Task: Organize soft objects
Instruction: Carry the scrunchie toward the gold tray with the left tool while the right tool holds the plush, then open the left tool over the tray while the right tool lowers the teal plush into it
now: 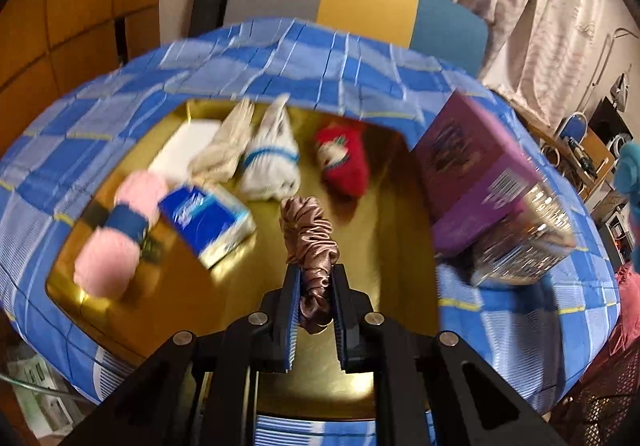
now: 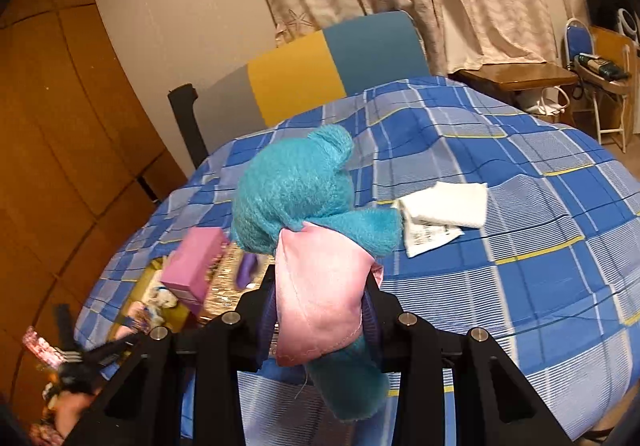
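Each tool (image 1: 314, 286) is black with silver screws and ribbed blue pads (image 1: 293, 310).

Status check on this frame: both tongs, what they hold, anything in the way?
Left tongs pinch the satin scrunchie above the gold tray. Right tongs clamp the teal plush toy over the bed. Purple box beside tray.

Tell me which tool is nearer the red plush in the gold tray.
Left. The left tool hangs over the tray just short of the red plush; the right tool is off beside the tray.

I can't read the blurred print on the tissue pack (image 1: 208, 220) or purple box (image 1: 476, 174); my right gripper's frame hides the teal plush toy's (image 2: 296, 186) lower end.
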